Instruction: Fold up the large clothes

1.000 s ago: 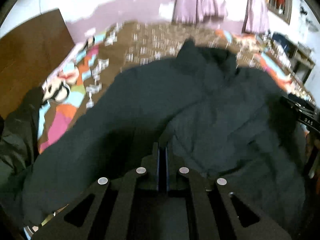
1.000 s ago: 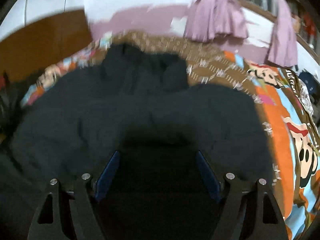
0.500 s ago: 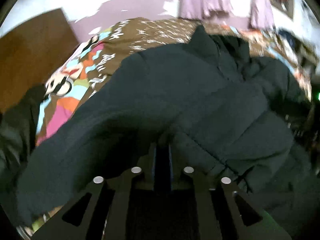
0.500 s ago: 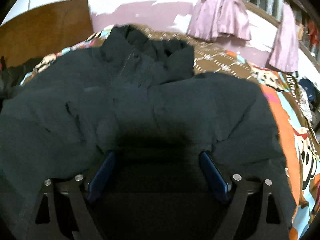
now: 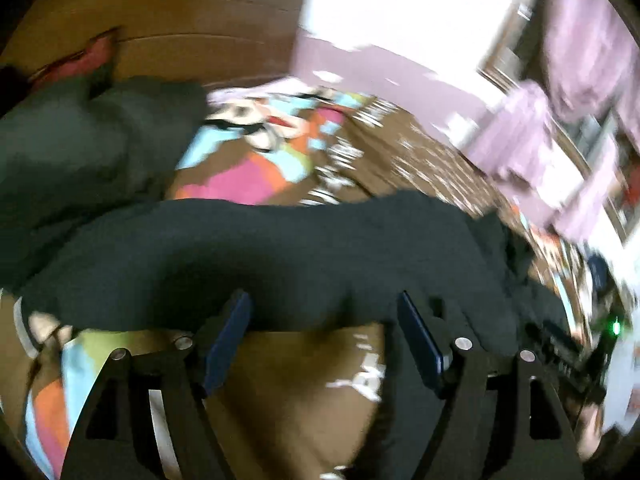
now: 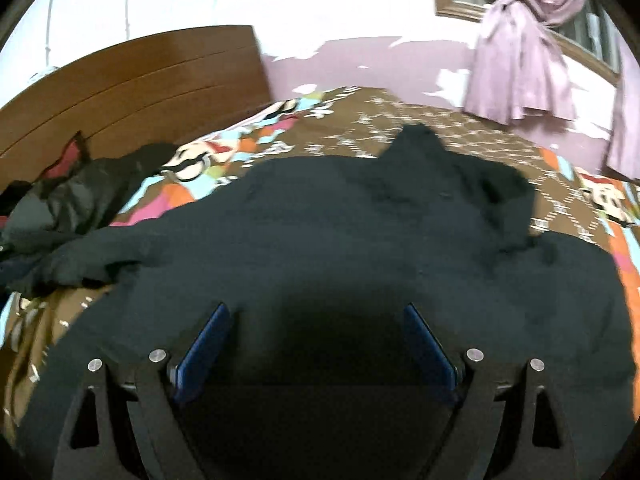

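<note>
A large dark padded jacket lies spread on a colourful bedspread, collar toward the far wall. In the left wrist view one sleeve stretches across the frame to the left. My left gripper is open and empty, its blue pads just short of the sleeve's near edge. My right gripper is open and empty, low over the jacket's body. The left wrist view is blurred.
A wooden headboard stands at the back left. Another dark garment is heaped beside it, also in the left wrist view. Purple curtains hang on the far wall. The other gripper shows at the right edge.
My left gripper was shut on the jacket; it has opened, let go and swung left toward the sleeve. My right gripper stays open over the jacket and has shifted slightly.
</note>
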`<act>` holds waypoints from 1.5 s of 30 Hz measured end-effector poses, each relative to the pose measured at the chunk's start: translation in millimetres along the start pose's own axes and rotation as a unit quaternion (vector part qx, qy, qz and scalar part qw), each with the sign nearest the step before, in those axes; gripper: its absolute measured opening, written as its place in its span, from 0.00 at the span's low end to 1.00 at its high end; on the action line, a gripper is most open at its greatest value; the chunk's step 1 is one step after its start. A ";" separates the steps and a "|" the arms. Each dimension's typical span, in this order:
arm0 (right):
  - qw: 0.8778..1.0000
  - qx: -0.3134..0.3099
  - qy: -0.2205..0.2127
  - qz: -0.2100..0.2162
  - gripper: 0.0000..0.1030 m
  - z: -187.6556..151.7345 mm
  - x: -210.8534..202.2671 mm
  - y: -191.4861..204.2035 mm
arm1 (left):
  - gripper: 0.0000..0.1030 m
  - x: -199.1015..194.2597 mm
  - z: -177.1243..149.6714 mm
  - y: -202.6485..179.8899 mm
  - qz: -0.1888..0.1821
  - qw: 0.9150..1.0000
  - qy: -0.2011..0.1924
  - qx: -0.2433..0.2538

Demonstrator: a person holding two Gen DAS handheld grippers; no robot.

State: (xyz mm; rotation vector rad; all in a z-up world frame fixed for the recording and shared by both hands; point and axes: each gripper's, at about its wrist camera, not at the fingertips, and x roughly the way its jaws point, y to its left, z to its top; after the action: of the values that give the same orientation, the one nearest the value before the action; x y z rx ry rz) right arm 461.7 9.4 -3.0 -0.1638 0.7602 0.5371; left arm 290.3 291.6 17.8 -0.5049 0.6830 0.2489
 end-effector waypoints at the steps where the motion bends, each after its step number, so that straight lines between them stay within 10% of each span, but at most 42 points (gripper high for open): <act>1: 1.000 0.000 0.003 0.003 0.85 1.3 4.8 5.7 | 0.68 -3.8 1.3 11.4 0.007 1.000 -0.005 -0.023; 5: 0.998 -0.016 0.055 -0.002 0.96 1.1 42.0 28.2 | 0.68 -33.8 5.4 70.3 0.075 0.983 -0.076 -0.152; 9: 0.998 -0.030 0.059 -0.002 1.00 -5.6 60.0 32.8 | 0.70 -59.0 0.8 126.6 0.132 0.947 -0.141 -0.257; 13: 0.999 -0.015 0.046 0.014 1.00 -14.9 63.3 25.7 | 0.75 -57.5 -13.7 178.0 0.148 0.920 -0.142 -0.334; 18: 0.999 -0.017 0.031 0.011 1.00 -20.4 61.1 24.5 | 0.75 -24.7 -29.9 206.1 0.080 0.915 -0.080 -0.387; 24: 0.999 -0.016 0.025 0.012 1.00 -22.9 59.7 25.1 | 0.74 -15.9 -13.3 224.6 0.082 0.926 -0.074 -0.360; 27: 0.999 -0.013 0.028 0.016 1.00 -20.4 59.9 24.1 | 0.33 -20.8 -11.8 216.0 0.116 0.928 -0.085 -0.344; 31: 0.999 0.005 0.035 0.028 1.00 -10.6 47.6 15.0 | 0.16 -39.6 -11.2 197.0 0.141 0.931 -0.122 -0.314; 37: 0.997 0.067 0.001 0.028 1.00 5.5 1.3 -24.8 | 0.08 -97.1 8.2 118.7 0.100 0.957 -0.210 -0.173; 45: 0.992 0.121 -0.037 -0.006 1.00 10.6 -45.6 -101.6 | 0.08 -137.4 25.1 -61.5 -0.054 0.958 -0.279 0.039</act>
State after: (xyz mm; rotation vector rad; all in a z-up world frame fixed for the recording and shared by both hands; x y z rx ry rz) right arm 493.6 -92.2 31.2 0.0762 0.7447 0.4329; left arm 223.7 244.6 146.9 -0.3685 0.1131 0.2462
